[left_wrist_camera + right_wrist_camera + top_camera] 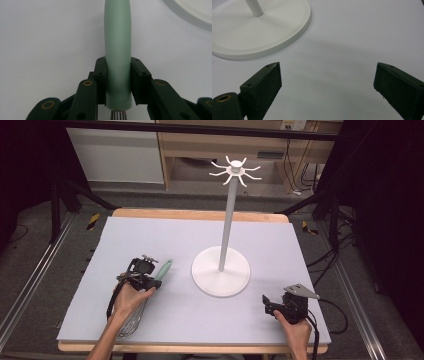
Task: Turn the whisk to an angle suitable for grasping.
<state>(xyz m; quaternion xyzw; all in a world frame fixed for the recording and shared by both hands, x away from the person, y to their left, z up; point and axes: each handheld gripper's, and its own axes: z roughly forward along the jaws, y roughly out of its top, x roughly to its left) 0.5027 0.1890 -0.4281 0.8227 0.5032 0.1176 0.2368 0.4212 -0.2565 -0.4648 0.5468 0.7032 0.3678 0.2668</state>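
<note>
My left claw (118,75) is clamped on the pale green handle of the whisk (117,47), one black pad pressed to each side of it just above the spot where the steel wires enter the handle. Seen along this claw, the handle runs straight ahead of my jaws and away across the lilac mat (45,37), while the wire end points back toward my wrist. From above, the left claw (156,281) sits at the near left part of the mat, and the whisk (163,270) lies slanted, its wire cage under my left hand and forearm, its handle tip pointing toward the white stand (221,270). That stand's round base lies ahead and to the right of my left claw, near but apart from the handle. My right claw (327,82) stands wide open with nothing between its jaws, low over bare mat; the stand's base (262,37) lies ahead of it to its left. From above, the right claw (267,304) rests at the near right, well apart from the whisk.
</note>
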